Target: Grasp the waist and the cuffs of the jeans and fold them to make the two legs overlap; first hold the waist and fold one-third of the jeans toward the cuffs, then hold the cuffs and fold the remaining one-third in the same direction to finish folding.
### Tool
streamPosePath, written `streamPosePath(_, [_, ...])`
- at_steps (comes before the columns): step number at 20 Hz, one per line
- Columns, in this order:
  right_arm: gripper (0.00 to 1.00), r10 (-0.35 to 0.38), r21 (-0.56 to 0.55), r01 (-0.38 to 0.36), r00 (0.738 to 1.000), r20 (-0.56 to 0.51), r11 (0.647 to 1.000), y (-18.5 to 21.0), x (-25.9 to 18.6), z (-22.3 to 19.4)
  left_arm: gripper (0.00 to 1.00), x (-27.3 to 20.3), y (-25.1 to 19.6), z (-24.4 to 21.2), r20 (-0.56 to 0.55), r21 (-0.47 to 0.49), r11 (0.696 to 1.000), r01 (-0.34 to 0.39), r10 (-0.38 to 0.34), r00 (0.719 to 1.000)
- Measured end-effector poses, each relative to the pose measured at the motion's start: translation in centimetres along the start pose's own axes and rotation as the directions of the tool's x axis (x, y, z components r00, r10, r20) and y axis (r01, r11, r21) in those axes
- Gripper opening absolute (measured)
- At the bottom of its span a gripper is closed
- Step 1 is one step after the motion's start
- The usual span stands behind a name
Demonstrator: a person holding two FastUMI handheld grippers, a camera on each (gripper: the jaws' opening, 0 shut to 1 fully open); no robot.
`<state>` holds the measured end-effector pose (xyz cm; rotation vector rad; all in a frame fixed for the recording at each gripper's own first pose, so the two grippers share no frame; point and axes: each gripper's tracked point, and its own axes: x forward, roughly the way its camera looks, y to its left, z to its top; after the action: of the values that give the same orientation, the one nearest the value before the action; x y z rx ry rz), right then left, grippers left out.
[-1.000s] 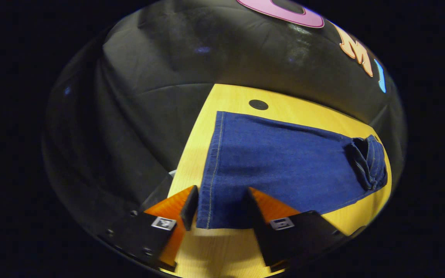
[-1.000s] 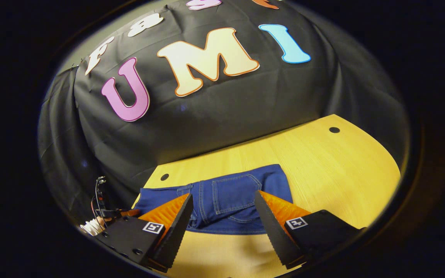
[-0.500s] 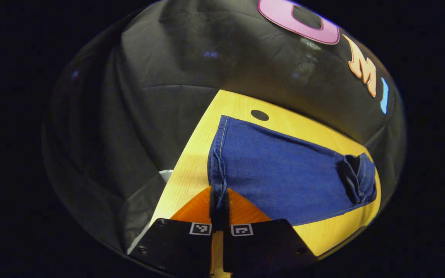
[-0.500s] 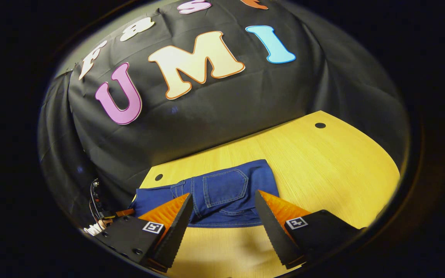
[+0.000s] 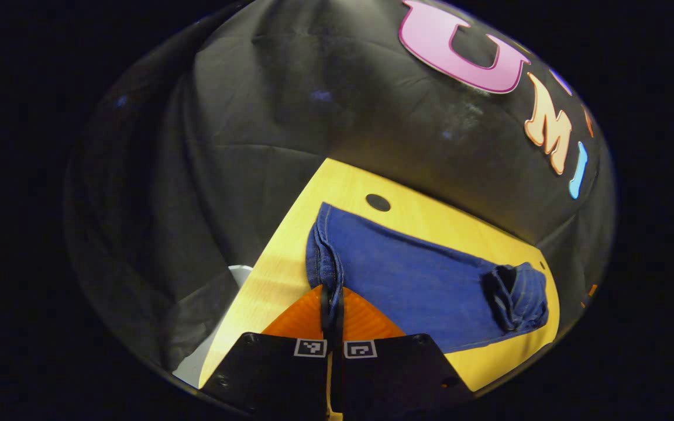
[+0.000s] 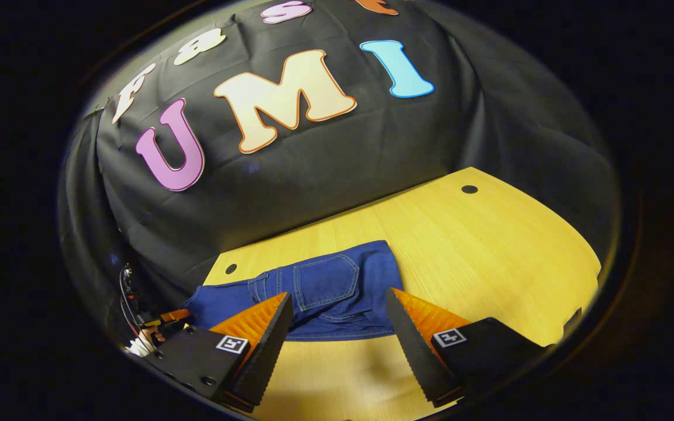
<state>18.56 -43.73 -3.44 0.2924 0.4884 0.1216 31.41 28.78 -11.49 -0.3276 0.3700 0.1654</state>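
Centrally, low in the left gripper view, left gripper (image 5: 331,304) pinches bunched cuff hem of jeans (image 5: 413,280); stitched blue denim on wood-grain table (image 5: 290,257). Right gripper (image 6: 337,318) gapes wide, jeans lying beyond its fingertips.

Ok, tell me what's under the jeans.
The jeans lie on the table. Bare wood shows around them; whatever lies beneath the denim is covered.
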Motion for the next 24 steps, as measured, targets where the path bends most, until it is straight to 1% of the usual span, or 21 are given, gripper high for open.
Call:
streamPosePath(1, [0.94,-0.001,0.003,0.001,1.0,0.005,1.0,-0.5,-0.3,0.3,0.0,-0.4,-1.6,0.8,0.012,-0.002,1.0,0.021,-0.021,1.0])
streamPosePath(2, [0.94,-0.004,0.005,0.004,1.0,0.012,1.0,-1.1,-0.5,0.7,0.0,-0.9,-3.2,1.8,0.032,0.002,0.999,0.045,-0.045,0.998])
streamPosePath(3, [0.99,-0.006,0.007,0.006,1.0,0.016,1.0,-1.8,-0.7,1.0,0.0,-1.6,-5.1,2.6,0.045,0.007,0.998,0.063,-0.064,0.997])
streamPosePath(6, [0.98,-0.003,0.014,0.003,1.0,0.023,1.0,-4.6,-1.3,2.1,0.0,-2.4,-11.4,3.9,0.062,0.008,0.992,0.123,-0.123,0.991])
streamPosePath(7, [0.94,0.001,0.014,-0.001,1.0,0.027,1.0,-5.8,-1.4,2.6,0.0,-2.8,-13.7,4.2,0.072,0.002,0.99,0.144,-0.144,0.987])
streamPosePath(8, [0.99,0.008,0.01,-0.008,1.0,0.028,1.0,-7.0,-1.6,3.0,0.0,-3.1,-16.0,4.6,0.09,0.01,0.988,0.157,-0.157,0.983])
streamPosePath(10, [0.98,0.022,-0.008,-0.022,1.0,0.019,1.0,-9.8,-1.8,3.8,0.0,-4.0,-20.2,5.0,0.116,0.043,0.985,0.165,-0.169,0.979])
streamPosePath(14, [0.98,0.057,-0.053,-0.057,0.998,0.004,0.997,-15.4,-2.1,6.1,0.0,-5.1,-30.7,5.7,0.163,0.088,0.973,0.212,-0.224,0.961])
streamPosePath(16, [0.98,0.071,-0.069,-0.071,0.997,0.006,0.995,-17.8,-2.3,7.1,0.0,-5.7,-36.6,5.2,0.174,0.122,0.959,0.256,-0.275,0.946])
streamPosePath(18, [1.0,0.071,-0.085,-0.07,0.997,0.003,0.994,-19.9,-2.2,7.6,0.0,-5.7,-42.7,3.9,0.163,0.171,0.936,0.309,-0.336,0.928])
streamPosePath(19, [0.98,0.074,-0.091,-0.074,0.997,0.001,0.993,-20.7,-2.2,7.6,0.0,-5.2,-45.2,2.5,0.142,0.2,0.924,0.325,-0.355,0.924])
streamPosePath(20, [0.98,0.079,-0.095,-0.08,0.997,-0.005,0.992,-21.2,-2.3,7.5,0.0,-4.3,-47.4,0.6,0.112,0.224,0.918,0.329,-0.359,0.927])
streamPosePath(22, [0.98,0.089,-0.097,-0.09,0.996,-0.016,0.991,-21.8,-2.3,7.1,0.0,-2.3,-50.0,-4.0,0.036,0.278,0.905,0.323,-0.346,0.938])
streamPosePath(24, [0.98,0.094,-0.099,-0.097,0.995,-0.03,0.99,-22.2,-2.2,6.3,0.0,-0.3,-50.8,-9.4,-0.056,0.352,0.886,0.303,-0.303,0.951])
